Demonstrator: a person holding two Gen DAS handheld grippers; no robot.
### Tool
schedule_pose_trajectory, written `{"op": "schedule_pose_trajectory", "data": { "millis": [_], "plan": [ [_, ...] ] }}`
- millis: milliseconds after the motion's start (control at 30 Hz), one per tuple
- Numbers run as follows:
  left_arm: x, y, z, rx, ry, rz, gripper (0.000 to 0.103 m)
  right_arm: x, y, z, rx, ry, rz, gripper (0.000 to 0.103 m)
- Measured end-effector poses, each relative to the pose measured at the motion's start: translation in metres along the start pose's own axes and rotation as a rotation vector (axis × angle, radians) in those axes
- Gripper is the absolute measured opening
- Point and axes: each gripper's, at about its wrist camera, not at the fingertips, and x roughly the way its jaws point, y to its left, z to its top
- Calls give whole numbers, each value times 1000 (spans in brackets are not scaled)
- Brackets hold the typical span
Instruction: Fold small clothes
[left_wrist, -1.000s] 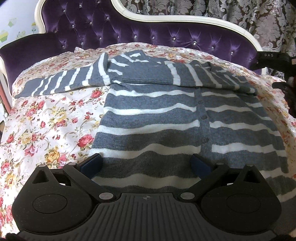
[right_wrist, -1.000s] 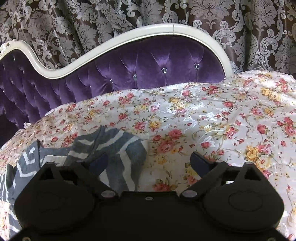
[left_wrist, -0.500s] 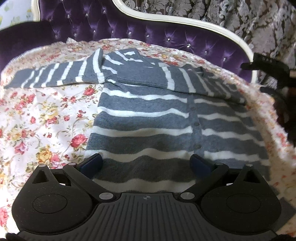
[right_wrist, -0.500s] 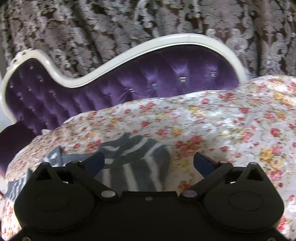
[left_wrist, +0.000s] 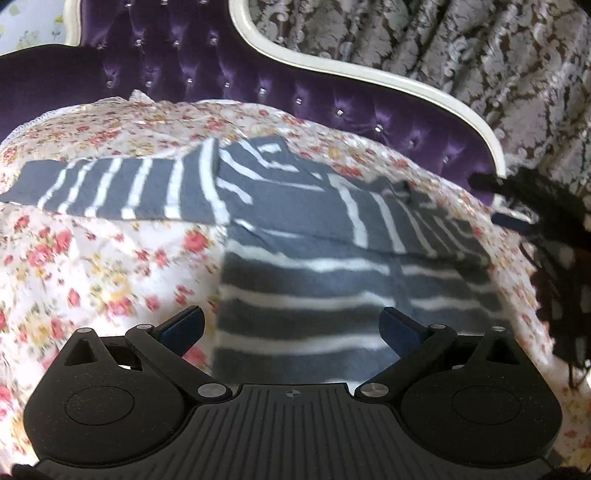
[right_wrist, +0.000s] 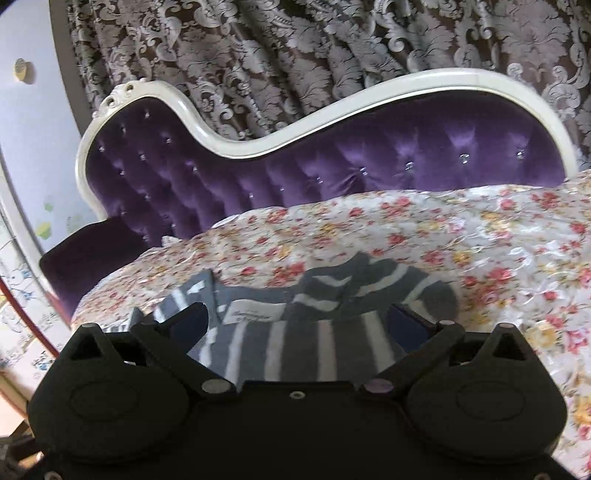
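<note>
On the floral bedspread (left_wrist: 92, 266) of the purple chaise (right_wrist: 369, 170), a grey striped cardigan (left_wrist: 332, 266) lies spread, half folded.

One sleeve (left_wrist: 122, 188) reaches toward the cover's left edge; the other lies folded across the chest. I'd say that outstretched sleeve is due next: pinch it near the cuff and lay it flat across, no bunching. Left gripper (left_wrist: 291, 325) hovers low over the hem, jaws wide, holding nothing. Right gripper (right_wrist: 295, 325) hangs above the collar and label (right_wrist: 255, 315), equally spread and empty.
</note>
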Motion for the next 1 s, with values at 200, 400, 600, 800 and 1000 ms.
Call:
{"op": "schedule_pose_trajectory", "data": {
  "millis": [200,400,600,800,1000],
  "plan": [
    [1,25,17,-43,-10,12,102,2,5,-5,-1,14,20,102],
    [6,47,29,-56,-7,35,102,5,6,-8,32,27,52,102],
    [10,73,42,-72,-16,67,102,6,9,-9,46,35,86,102],
    [12,95,52,-77,-22,89,102,9,11,-10,62,43,113,102],
    [18,111,59,-72,-27,99,102,13,15,-13,55,55,122,102]
  ]
}}
